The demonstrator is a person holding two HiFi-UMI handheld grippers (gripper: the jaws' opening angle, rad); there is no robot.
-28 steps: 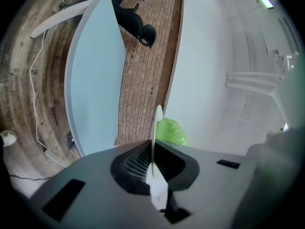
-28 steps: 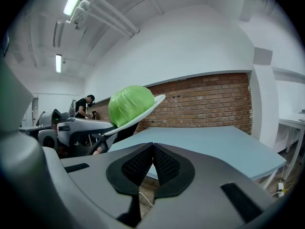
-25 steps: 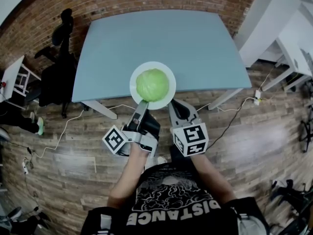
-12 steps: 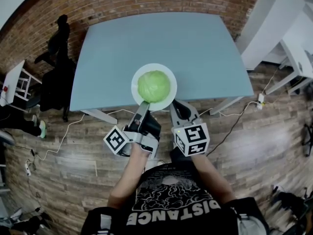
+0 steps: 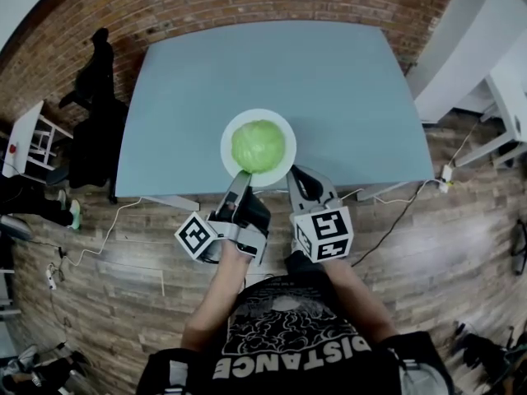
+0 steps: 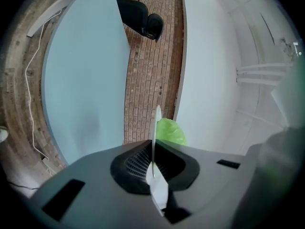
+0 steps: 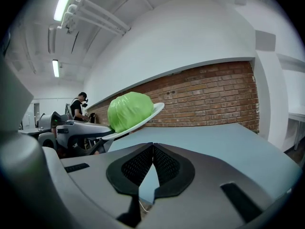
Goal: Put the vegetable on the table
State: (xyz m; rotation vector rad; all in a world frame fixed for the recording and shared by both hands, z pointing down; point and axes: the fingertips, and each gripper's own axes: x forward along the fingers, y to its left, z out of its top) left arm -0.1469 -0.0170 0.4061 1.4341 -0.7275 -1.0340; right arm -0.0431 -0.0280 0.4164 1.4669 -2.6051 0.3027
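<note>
A round green cabbage [image 5: 258, 145] rests on a white plate [image 5: 231, 127] held above the near edge of the blue-grey table [image 5: 206, 72]. My left gripper [image 5: 244, 174] is shut on the plate's near rim; in the left gripper view the plate [image 6: 155, 142] shows edge-on between the jaws, with the cabbage [image 6: 170, 131] behind it. My right gripper [image 5: 297, 174] is just right of the plate, shut, holding nothing. In the right gripper view [image 7: 153, 145] the cabbage [image 7: 129, 109] and plate [image 7: 148, 116] float to the left above the table [image 7: 224, 142].
A brick wall [image 5: 247, 6] runs behind the table. White desks [image 5: 478, 48] stand to the right. A black chair with dark clothing [image 5: 95, 113] is at the left. Cables [image 5: 99, 229] lie on the wooden floor. A person [image 7: 77, 105] stands far off.
The plate with the cabbage has moved slightly forward over the table's near edge, still held by my left gripper. The right gripper has kept its place beside it.
</note>
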